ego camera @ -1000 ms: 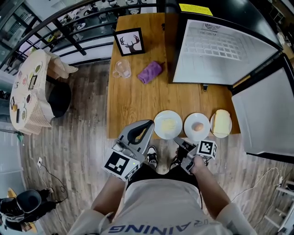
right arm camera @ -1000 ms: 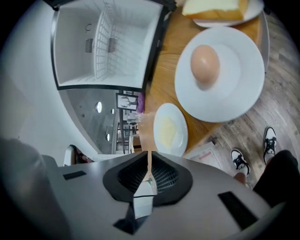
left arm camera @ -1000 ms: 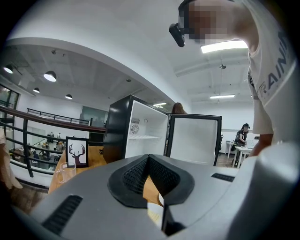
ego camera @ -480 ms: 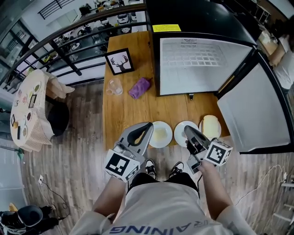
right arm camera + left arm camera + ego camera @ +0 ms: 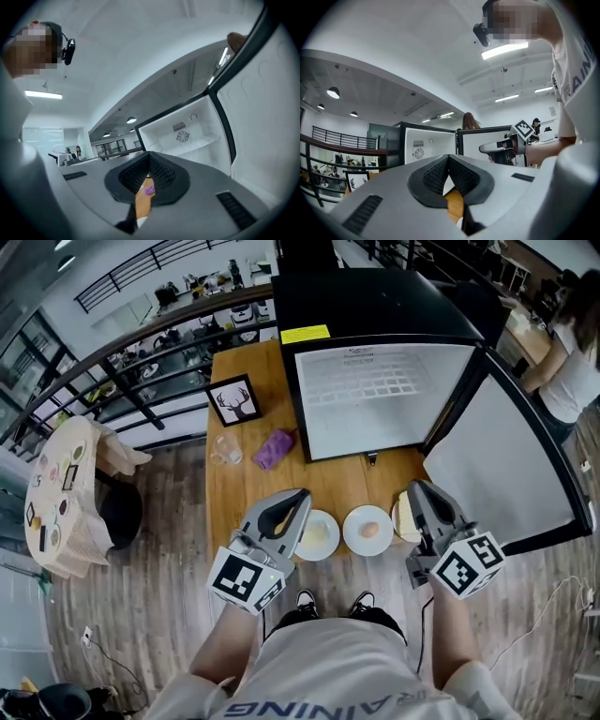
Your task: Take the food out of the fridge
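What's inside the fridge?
Inside the open fridge, only a white shelf and a round vent show, no food. In its own view, the right hand-held gripper hides the bottom.

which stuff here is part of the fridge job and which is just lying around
Job in hand:
- fridge, door open
- left plate, middle plate, right plate, each with food, at the table edge

Lying about:
- deer picture
- glass
- purple cloth
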Available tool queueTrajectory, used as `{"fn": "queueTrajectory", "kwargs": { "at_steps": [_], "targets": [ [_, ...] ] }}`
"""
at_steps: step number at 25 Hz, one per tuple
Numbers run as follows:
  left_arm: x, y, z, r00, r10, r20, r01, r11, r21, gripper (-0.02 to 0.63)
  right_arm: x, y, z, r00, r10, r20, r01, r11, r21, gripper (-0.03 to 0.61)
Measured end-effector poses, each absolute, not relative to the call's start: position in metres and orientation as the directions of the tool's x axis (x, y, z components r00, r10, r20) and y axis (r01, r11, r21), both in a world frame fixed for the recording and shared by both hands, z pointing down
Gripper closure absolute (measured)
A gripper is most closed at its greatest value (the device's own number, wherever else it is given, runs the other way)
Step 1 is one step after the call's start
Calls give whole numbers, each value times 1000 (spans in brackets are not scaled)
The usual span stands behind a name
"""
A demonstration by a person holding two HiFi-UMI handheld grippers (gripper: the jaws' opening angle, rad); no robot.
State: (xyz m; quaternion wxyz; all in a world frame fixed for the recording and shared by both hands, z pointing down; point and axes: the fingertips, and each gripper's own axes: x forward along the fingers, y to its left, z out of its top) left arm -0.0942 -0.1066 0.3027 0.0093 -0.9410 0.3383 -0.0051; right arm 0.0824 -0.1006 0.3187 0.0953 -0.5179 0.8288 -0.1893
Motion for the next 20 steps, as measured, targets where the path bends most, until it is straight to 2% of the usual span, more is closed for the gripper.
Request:
{"fn": "queueTrajectory", "kwargs": {
  "at_steps": [4,9,20],
  "targets": [
    [-90,-108,291,758,-652,-11,-652,-758,-29,606,92,-96,293,-407,-913,-2,-866,387,-316,558],
    [-81,-106,287,764,-645,-23,-646,-763,-24,606,94,-92,287,-393,-920,6,-894,381,-236,558],
    [-75,-105,292,766,-643,-18,-643,-766,-13,606,87,-98,294,-432,-901,35,-877,411,-249,558]
  ]
}}
